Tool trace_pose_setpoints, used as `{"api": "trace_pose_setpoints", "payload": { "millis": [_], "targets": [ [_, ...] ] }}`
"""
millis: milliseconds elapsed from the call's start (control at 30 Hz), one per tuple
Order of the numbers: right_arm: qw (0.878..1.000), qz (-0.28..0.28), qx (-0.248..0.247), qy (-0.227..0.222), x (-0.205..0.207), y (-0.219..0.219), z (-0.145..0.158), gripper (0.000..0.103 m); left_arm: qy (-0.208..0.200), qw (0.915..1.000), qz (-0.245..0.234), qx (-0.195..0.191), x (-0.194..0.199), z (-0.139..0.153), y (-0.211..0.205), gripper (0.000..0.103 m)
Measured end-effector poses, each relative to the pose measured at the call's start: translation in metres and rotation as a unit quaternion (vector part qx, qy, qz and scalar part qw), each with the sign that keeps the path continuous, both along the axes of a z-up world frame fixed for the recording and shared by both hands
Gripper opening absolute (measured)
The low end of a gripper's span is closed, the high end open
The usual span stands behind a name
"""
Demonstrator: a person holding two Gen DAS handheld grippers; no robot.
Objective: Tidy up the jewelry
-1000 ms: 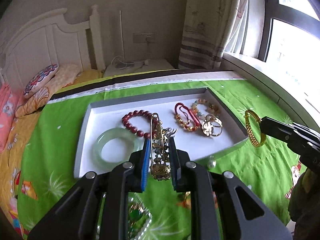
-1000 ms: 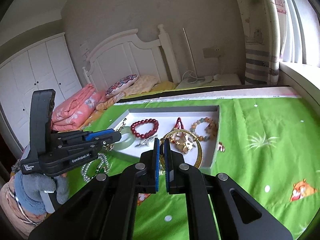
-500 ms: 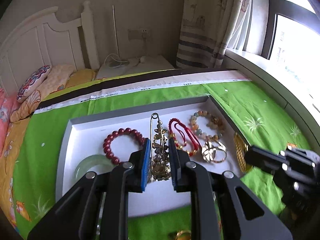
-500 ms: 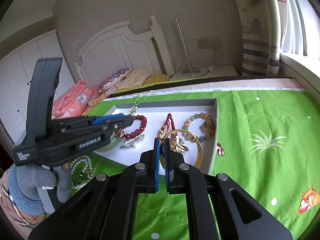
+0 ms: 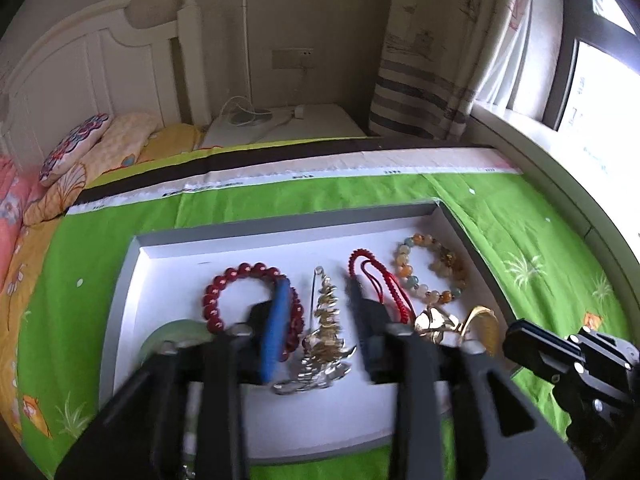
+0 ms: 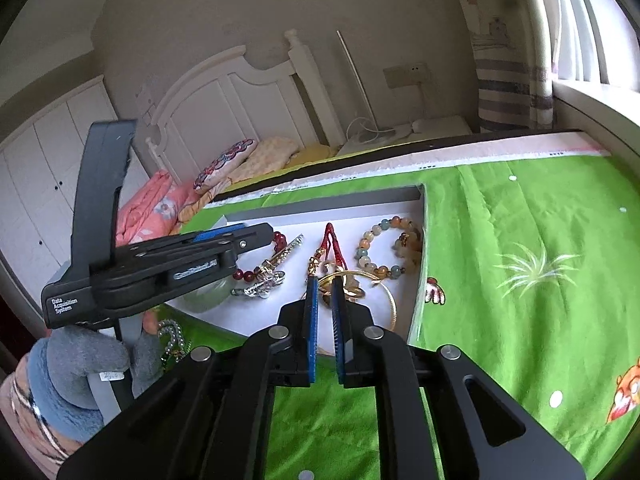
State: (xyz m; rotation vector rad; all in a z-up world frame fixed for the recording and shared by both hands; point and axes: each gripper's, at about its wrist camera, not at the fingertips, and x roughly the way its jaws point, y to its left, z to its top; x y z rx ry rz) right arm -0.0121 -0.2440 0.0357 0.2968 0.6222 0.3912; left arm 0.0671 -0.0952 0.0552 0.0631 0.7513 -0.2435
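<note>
A white tray (image 5: 168, 252) on the green bedspread holds a red bead bracelet (image 5: 224, 284), a jade bangle (image 5: 168, 334), a red cord bracelet (image 5: 380, 276), a pastel bead bracelet (image 5: 416, 280) and a gold flower piece (image 5: 434, 322). My left gripper (image 5: 316, 320) is open over the tray, with the gold-and-silver pin brooch (image 5: 326, 332) lying between its fingers on the tray floor. My right gripper (image 6: 325, 304) is nearly shut on the gold bangle (image 6: 390, 300), holding it over the tray's near right corner. The gold bangle also shows in the left wrist view (image 5: 484, 320).
A pearl and green bead necklace (image 6: 172, 340) lies on the bedspread before the tray. Pillows (image 5: 72, 148) and a white headboard (image 5: 100, 64) lie at the far left. A window sill (image 5: 560, 148) runs along the right. A nightstand (image 5: 280, 124) stands behind.
My left gripper has opened and let the pin brooch down onto the tray. Both grippers have moved forward over the tray; the right one still holds the gold bangle.
</note>
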Motion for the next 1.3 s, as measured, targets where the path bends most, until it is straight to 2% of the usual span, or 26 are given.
{"api": "trace_pose_setpoints", "payload": {
  "millis": [33, 133, 167, 233, 400, 567, 733, 767, 833, 967, 1300],
  "targets": [
    [1.0, -0.002, 0.005, -0.003, -0.001, -0.002, 0.0, 0.012, -0.008, 0.9999, 0.007, -0.001, -0.003, 0.003, 0.004, 0.052],
    [1.0, -0.009, 0.015, -0.009, -0.004, -0.006, 0.001, 0.027, -0.028, 0.9992, 0.028, -0.007, -0.015, 0.012, 0.019, 0.074],
    [1.0, -0.01, 0.016, -0.01, -0.005, -0.007, 0.001, 0.031, -0.034, 0.9987, 0.036, -0.01, -0.019, 0.015, 0.025, 0.076],
    [1.0, -0.012, 0.019, -0.011, -0.006, -0.008, 0.001, 0.031, -0.043, 0.9974, 0.055, -0.02, -0.032, 0.019, 0.044, 0.084],
    [1.0, -0.016, 0.023, -0.007, -0.005, -0.009, 0.001, 0.031, -0.038, 0.9901, 0.118, -0.066, -0.068, 0.016, 0.103, 0.094],
    [1.0, -0.019, 0.023, -0.009, -0.006, -0.009, 0.001, 0.037, -0.012, 0.9817, 0.17, -0.086, -0.1, -0.006, 0.165, 0.095],
    [0.999, -0.022, 0.025, -0.011, -0.008, -0.01, 0.002, 0.037, 0.011, 0.9779, 0.179, -0.108, -0.117, -0.029, 0.199, 0.095],
    [0.999, -0.023, 0.025, -0.011, -0.008, -0.01, 0.002, 0.037, 0.017, 0.9764, 0.175, -0.125, -0.119, -0.032, 0.203, 0.095],
    [0.999, -0.024, 0.029, -0.017, -0.01, -0.011, 0.002, 0.037, 0.009, 0.9735, 0.171, -0.152, -0.122, -0.031, 0.211, 0.095],
    [0.999, -0.027, 0.035, -0.022, -0.012, -0.014, 0.003, 0.037, 0.01, 0.9722, 0.161, -0.17, -0.122, -0.035, 0.216, 0.095],
    [0.999, -0.016, 0.027, -0.037, -0.019, -0.009, 0.008, 0.037, 0.015, 0.9706, 0.152, -0.185, -0.12, -0.038, 0.215, 0.097]
  ]
}}
